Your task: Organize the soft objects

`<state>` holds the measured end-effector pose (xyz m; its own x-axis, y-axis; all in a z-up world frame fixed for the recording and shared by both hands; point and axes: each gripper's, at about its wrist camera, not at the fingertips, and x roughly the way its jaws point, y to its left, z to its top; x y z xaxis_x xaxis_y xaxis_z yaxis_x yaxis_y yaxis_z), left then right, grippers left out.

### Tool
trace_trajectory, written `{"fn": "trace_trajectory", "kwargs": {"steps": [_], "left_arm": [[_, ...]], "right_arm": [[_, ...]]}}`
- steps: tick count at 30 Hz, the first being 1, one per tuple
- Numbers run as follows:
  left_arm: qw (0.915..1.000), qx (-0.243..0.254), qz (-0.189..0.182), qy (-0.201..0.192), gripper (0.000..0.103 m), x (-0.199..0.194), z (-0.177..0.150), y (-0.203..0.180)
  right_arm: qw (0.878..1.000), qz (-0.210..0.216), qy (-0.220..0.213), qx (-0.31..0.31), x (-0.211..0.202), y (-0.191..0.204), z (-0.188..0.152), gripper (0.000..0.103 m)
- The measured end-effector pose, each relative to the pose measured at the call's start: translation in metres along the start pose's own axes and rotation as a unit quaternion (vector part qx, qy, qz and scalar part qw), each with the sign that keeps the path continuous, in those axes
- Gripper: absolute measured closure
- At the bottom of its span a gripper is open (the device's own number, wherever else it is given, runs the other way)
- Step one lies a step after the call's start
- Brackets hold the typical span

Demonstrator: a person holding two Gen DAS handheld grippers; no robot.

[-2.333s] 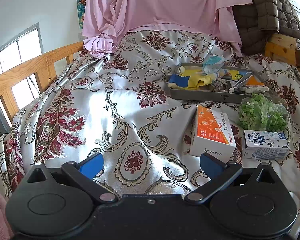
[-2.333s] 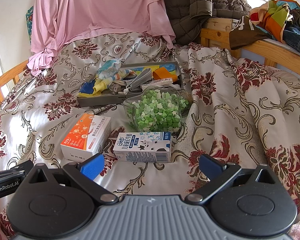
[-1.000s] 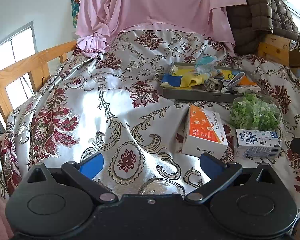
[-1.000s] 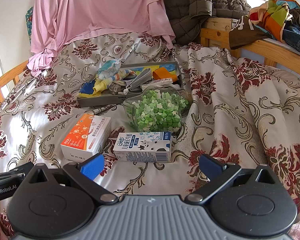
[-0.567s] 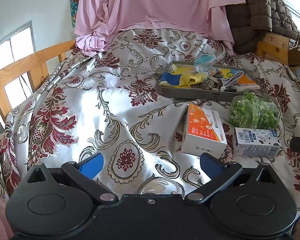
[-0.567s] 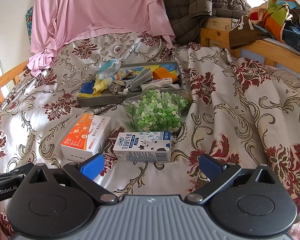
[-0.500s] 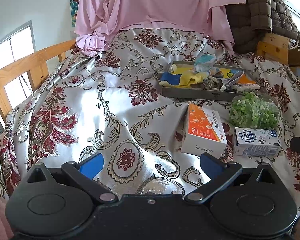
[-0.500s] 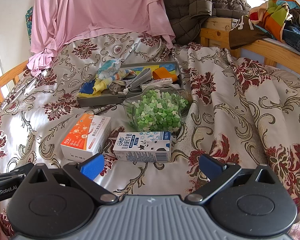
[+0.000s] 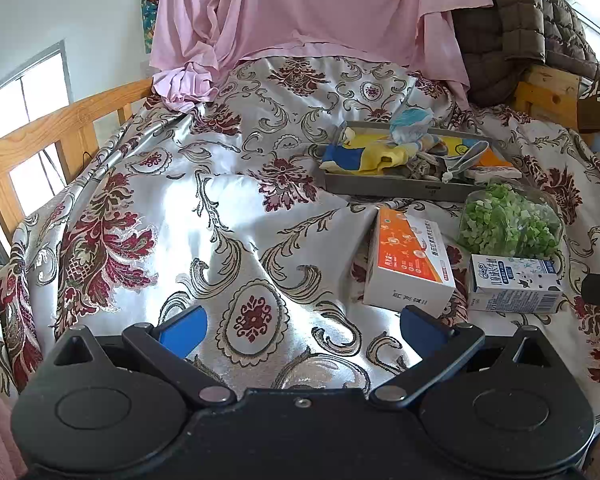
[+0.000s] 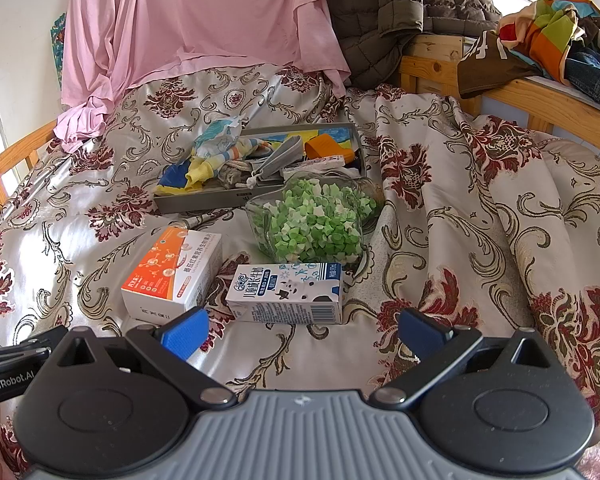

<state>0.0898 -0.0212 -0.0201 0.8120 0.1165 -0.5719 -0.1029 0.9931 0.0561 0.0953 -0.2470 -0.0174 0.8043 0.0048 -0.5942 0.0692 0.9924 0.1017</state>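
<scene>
A grey tray [image 10: 204,201] [image 9: 384,190] on the floral bedspread holds soft items: a blue and yellow cloth [image 10: 180,178] [image 9: 360,156], a light blue bundle [image 10: 218,134] [image 9: 410,122], a grey pouch [image 10: 280,160] and an orange piece [image 10: 326,146]. My left gripper [image 9: 302,328] is open and empty, low over the bedspread, left of the boxes. My right gripper [image 10: 302,330] is open and empty, just in front of the milk carton [image 10: 288,292].
An orange and white box [image 10: 172,272] [image 9: 408,268] and the milk carton [image 9: 514,284] lie in front of a clear bag of green and white pieces [image 10: 316,224] [image 9: 508,222]. Wooden bed rails [image 9: 52,132] [image 10: 540,100] run along both sides. Pink cloth [image 10: 204,20] hangs behind.
The left gripper has drifted slightly back and left, so the tray and boxes sit a little further off. The right gripper has not moved. Both stay open.
</scene>
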Motion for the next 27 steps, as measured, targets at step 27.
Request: {"fn": "trace_trajectory", "kwargs": {"steps": [27], "left_arm": [[1.0000,0.000,-0.002,0.001,0.001,0.0021,0.0022,-0.0012]], "right_arm": [[1.000,0.000,0.000,0.000,-0.0006,-0.0003,0.0003,0.000]]}}
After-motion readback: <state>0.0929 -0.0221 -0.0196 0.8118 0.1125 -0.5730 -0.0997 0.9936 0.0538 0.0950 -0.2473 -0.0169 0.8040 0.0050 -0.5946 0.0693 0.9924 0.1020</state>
